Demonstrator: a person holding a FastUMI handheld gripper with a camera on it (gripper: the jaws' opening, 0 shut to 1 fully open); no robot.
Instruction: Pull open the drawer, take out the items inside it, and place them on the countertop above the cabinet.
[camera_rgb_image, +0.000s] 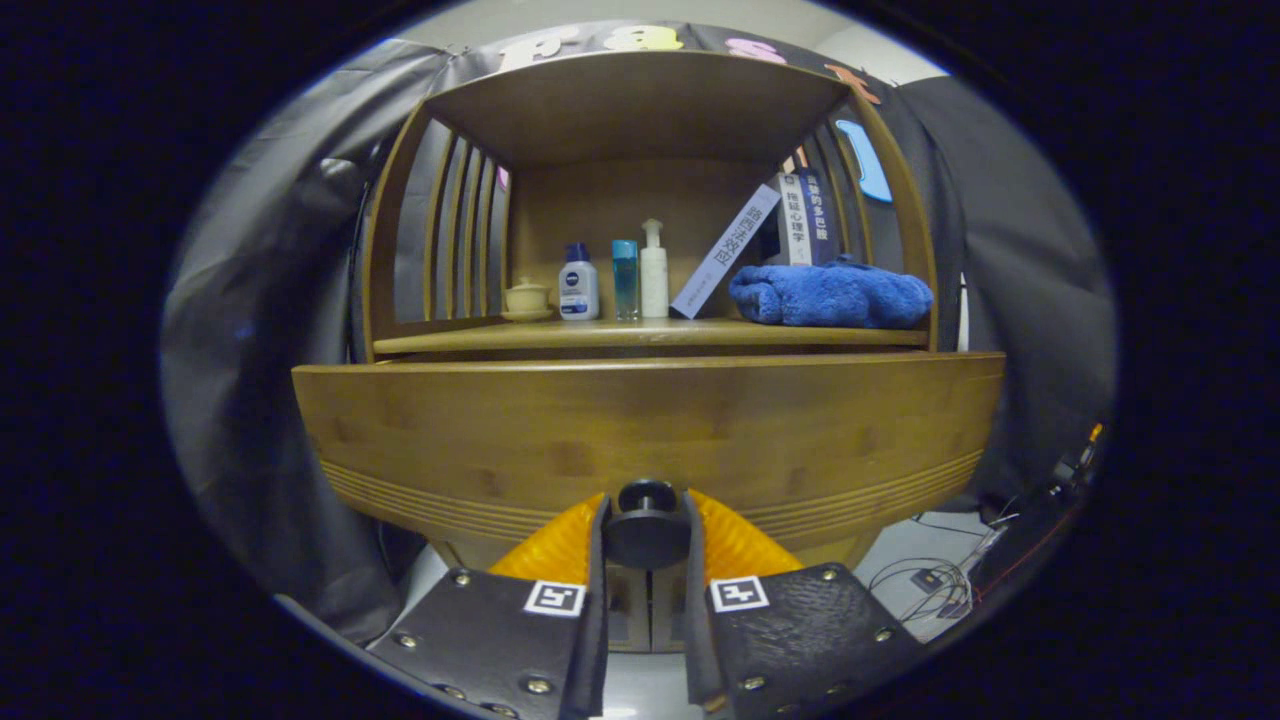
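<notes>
Drawer (650, 430) front is seen filling the width just beyond the fingers, its wooden face curved by the lens, with grooved lines along the lower edge. Its round dark knob (647, 525) is held between the two fingers of the gripper (647, 535), and both fingers are seen pressed against the knob's sides — the jaws are closed on it. Whatever lies inside the drawer is hidden behind the front panel, and how far the drawer stands out from the cabinet cannot be judged. The cabinet's lower part is cut off behind the fingers.

Above the drawer, the countertop (640, 335) is seen edge-on as a thin wooden shelf under a slatted, roofed frame. On it, a small lidded cup (527, 298) on a saucer is set at one end; beside it stand a white bottle with a blue cap (578, 283), a slim blue-tinted bottle (625, 279) and a white pump bottle (654, 270). A dark round logo is carried on the blue-capped bottle, too small to be made out with certainty. A book (725, 252) is leant at a slant near the pump bottle, and two upright books (806, 219) are partly hidden behind a folded blue towel (830, 295); their spines bear printed characters that cannot be read reliably. Cables (935, 575) are seen on the floor beyond one side of the cabinet — blurred and hard to follow.
</notes>
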